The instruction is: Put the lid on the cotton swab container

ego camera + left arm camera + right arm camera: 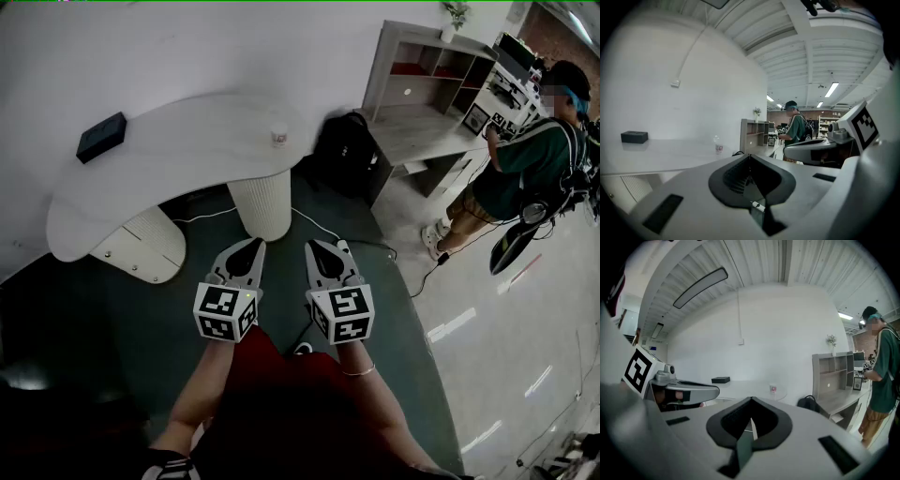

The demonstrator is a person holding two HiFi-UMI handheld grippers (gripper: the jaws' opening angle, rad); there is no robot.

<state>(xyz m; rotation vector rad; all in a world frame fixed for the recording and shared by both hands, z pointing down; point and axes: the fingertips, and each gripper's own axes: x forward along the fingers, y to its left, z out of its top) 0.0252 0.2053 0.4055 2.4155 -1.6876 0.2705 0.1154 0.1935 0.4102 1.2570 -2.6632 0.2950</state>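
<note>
Plainly, neither claw has work yet: the left gripper (251, 244) and the right gripper (317, 248) hang side by side, each with its jaws pressed together on nothing. The cotton swab container (278, 137) stands upright near the white table's (187, 164) far rim, well apart and ahead between the two (its lid too small to make out), so neither hand looks clearly nearer.

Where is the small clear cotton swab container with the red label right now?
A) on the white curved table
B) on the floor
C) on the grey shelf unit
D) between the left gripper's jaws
A: the container stands on the white table; left gripper and right gripper are shut, empty.
</note>
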